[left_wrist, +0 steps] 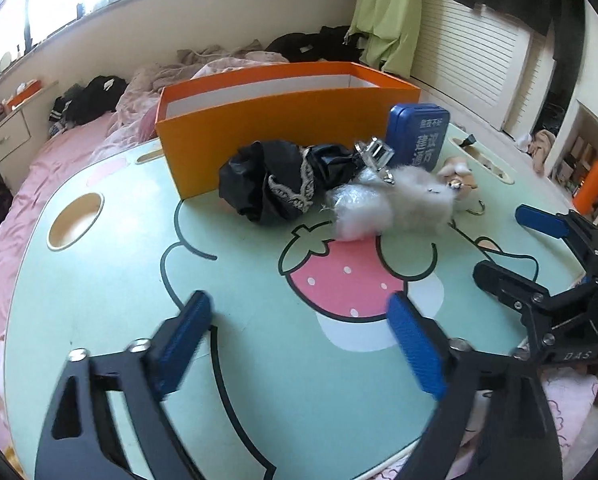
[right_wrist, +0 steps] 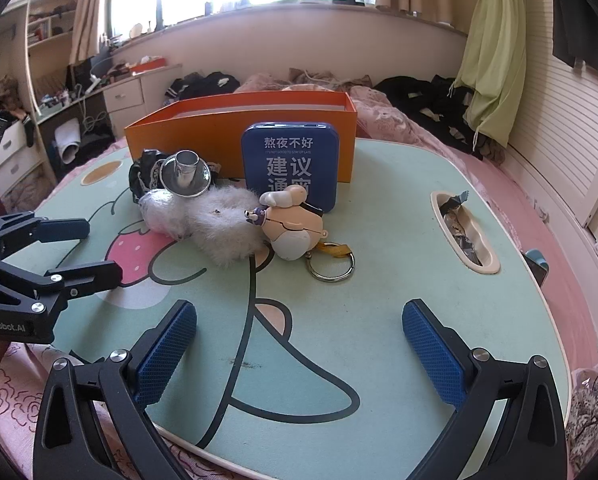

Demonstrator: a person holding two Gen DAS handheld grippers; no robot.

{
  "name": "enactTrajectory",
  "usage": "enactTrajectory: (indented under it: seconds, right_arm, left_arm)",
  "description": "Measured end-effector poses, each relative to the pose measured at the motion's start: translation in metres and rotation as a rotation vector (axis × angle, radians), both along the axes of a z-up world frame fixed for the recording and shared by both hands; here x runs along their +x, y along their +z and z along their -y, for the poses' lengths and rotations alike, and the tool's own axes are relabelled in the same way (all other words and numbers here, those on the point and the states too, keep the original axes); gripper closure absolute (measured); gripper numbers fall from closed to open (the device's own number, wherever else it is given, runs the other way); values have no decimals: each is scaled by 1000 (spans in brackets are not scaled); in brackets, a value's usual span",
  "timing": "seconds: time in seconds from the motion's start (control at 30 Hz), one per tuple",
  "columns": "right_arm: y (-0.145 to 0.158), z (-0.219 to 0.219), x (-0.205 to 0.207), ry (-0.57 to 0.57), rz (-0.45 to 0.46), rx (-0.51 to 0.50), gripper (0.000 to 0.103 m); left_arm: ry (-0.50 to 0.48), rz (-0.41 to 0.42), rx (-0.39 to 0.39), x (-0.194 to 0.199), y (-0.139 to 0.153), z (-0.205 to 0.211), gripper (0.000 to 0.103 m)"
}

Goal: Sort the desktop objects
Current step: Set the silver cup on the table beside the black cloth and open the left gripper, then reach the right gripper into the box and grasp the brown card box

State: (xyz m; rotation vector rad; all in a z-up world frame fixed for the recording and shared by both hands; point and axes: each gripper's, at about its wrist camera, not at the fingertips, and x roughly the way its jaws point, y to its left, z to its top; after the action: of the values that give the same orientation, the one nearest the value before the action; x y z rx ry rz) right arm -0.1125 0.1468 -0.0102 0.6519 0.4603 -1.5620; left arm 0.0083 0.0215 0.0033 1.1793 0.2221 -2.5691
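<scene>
An open orange box [left_wrist: 267, 120] [right_wrist: 227, 136] stands at the back of the mint lap table [left_wrist: 119, 280] [right_wrist: 379, 280]. In front of it lie a black lace cloth [left_wrist: 267, 184] [right_wrist: 139, 172], a shiny metal piece [left_wrist: 373, 152] [right_wrist: 185, 174], a white fluffy item [left_wrist: 395, 204] [right_wrist: 219, 224], a toy keychain with a ring [right_wrist: 291, 228] [left_wrist: 457, 176] and an upright blue tin [left_wrist: 417, 136] [right_wrist: 291, 164]. My left gripper [left_wrist: 299, 344] [right_wrist: 87, 252] is open and empty, near the table's front. My right gripper [right_wrist: 299, 348] [left_wrist: 511, 244] is open and empty, also short of the pile.
The table rests on a pink bed with clothes [left_wrist: 91, 100] [right_wrist: 431, 96] heaped behind. It has a round cup hole [left_wrist: 75, 220] at the left and a slot with small items [right_wrist: 463, 232] at the right. A desk with drawers [right_wrist: 123, 96] stands at the far left.
</scene>
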Motion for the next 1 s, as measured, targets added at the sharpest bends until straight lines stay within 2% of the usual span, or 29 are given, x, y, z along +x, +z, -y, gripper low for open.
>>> enactTrajectory:
  seconds: [1.0]
  right_arm:
    - [0,0,-1,2,0,0,0]
  left_arm:
    - [8,-4,2,2,2,0,0]
